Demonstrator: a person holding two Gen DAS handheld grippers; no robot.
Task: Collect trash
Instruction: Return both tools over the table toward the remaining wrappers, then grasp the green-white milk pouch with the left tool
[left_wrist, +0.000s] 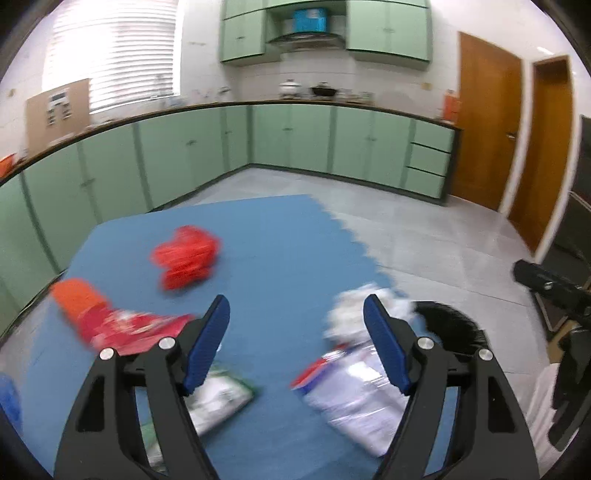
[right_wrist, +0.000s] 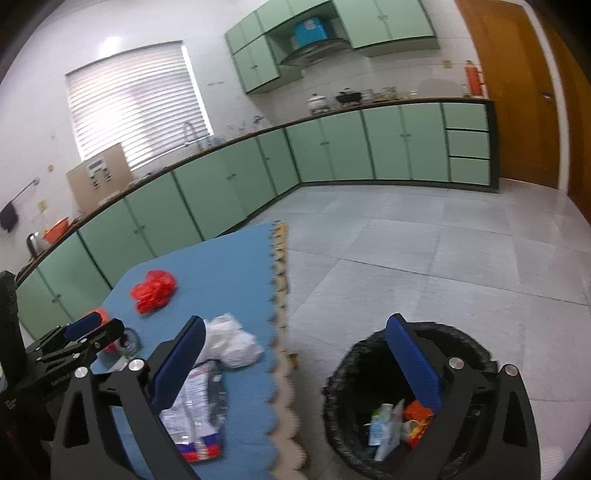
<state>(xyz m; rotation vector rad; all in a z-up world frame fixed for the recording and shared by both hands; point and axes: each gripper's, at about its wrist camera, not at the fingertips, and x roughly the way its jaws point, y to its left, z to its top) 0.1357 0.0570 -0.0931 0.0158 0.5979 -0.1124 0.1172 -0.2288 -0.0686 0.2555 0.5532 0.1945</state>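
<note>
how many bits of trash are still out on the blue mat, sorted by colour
Red or orange: 2 — crumpled red bag, red-and-orange wrapper
White: 2 — crumpled white bag, white-and-green packet
Clear or silvery: 1 — printed plastic pouch
Total: 5 on the blue mat

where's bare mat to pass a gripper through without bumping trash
Free: the far stretch of the blue mat beyond the crumpled red bag, and a middle lane between that bag and the white plastic bag. Crowded: the near end, where the clear wrapper, green-white packet and red-orange packet lie. Both grippers are open and empty.
</note>
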